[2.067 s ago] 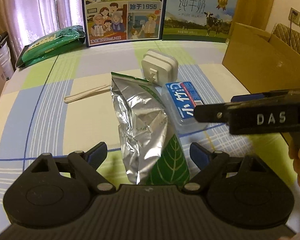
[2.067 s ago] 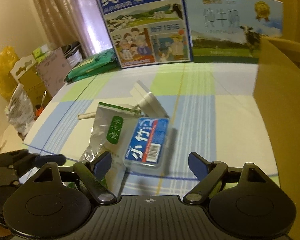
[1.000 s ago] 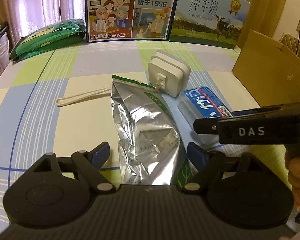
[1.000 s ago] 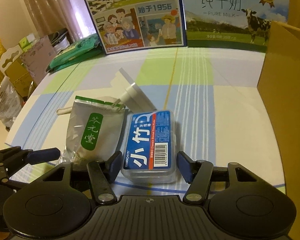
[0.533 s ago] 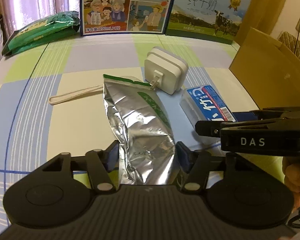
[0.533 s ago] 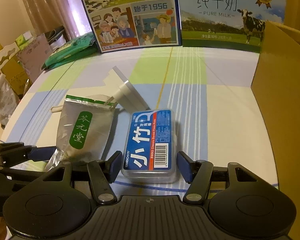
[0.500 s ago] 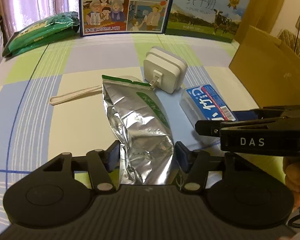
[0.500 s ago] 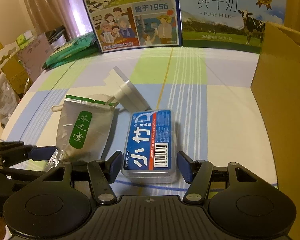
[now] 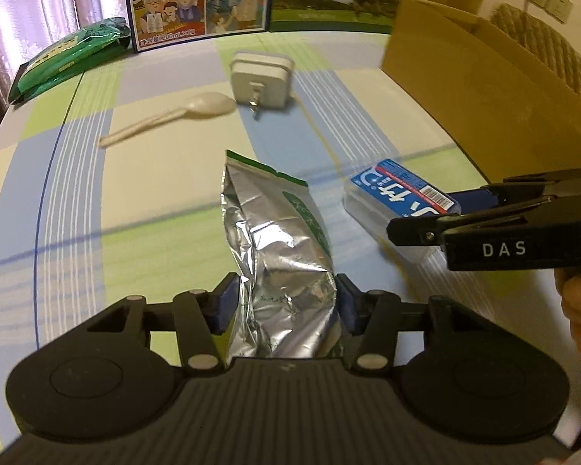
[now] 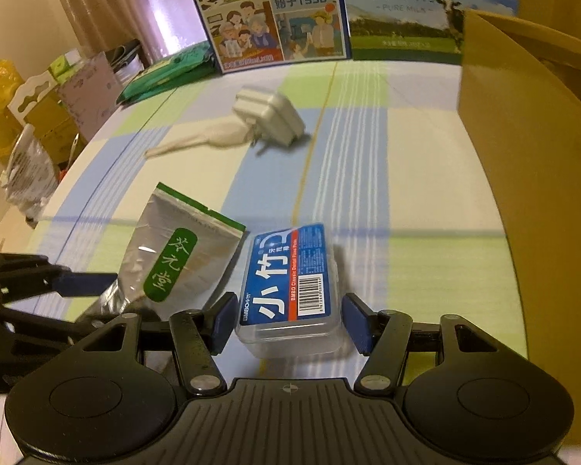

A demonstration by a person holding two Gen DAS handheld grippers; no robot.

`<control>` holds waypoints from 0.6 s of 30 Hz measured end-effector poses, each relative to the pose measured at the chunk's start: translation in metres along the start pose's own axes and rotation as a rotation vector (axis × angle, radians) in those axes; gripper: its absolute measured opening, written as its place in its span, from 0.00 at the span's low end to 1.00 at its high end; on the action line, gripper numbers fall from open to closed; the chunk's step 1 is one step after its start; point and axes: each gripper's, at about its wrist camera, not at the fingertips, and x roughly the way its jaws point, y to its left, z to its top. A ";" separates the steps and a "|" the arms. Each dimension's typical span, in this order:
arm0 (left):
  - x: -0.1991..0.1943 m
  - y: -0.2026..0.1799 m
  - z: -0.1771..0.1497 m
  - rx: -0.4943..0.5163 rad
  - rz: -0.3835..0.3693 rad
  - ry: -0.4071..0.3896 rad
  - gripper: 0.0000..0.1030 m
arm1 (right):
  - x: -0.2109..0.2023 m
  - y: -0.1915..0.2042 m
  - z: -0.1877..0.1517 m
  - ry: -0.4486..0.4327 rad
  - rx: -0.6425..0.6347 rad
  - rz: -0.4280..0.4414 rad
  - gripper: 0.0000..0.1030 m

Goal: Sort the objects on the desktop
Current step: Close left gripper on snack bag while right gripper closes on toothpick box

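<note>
My left gripper is shut on a silver foil tea pouch with a green label, held up off the checked tablecloth. My right gripper is shut on a clear floss-pick box with a blue label, also raised. From the left wrist view the box sits in the right gripper at the right. The right wrist view shows the pouch at the left, in the left gripper. A white plug adapter and a cream plastic spoon lie further back.
An open cardboard box stands along the right side of the table. Milk cartons stand at the back edge, a green packet lies back left. Bags and boxes sit beyond the table's left edge.
Both grippers have shut on their objects and lifted them up and back. The spoon, earlier half hidden under the pouch, now lies in full view.
</note>
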 end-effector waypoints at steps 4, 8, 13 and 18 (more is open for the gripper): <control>-0.019 -0.012 -0.020 0.022 -0.011 -0.002 0.45 | -0.021 0.006 -0.029 0.011 -0.021 -0.010 0.55; -0.023 -0.016 -0.023 0.035 -0.021 0.003 0.45 | -0.025 0.006 -0.047 0.025 -0.035 -0.023 0.55; -0.013 -0.011 -0.016 0.026 -0.007 0.024 0.59 | -0.022 0.001 -0.048 0.023 -0.049 -0.061 0.63; 0.002 -0.010 -0.009 0.040 -0.019 0.063 0.69 | -0.015 0.004 -0.048 0.035 -0.089 -0.072 0.68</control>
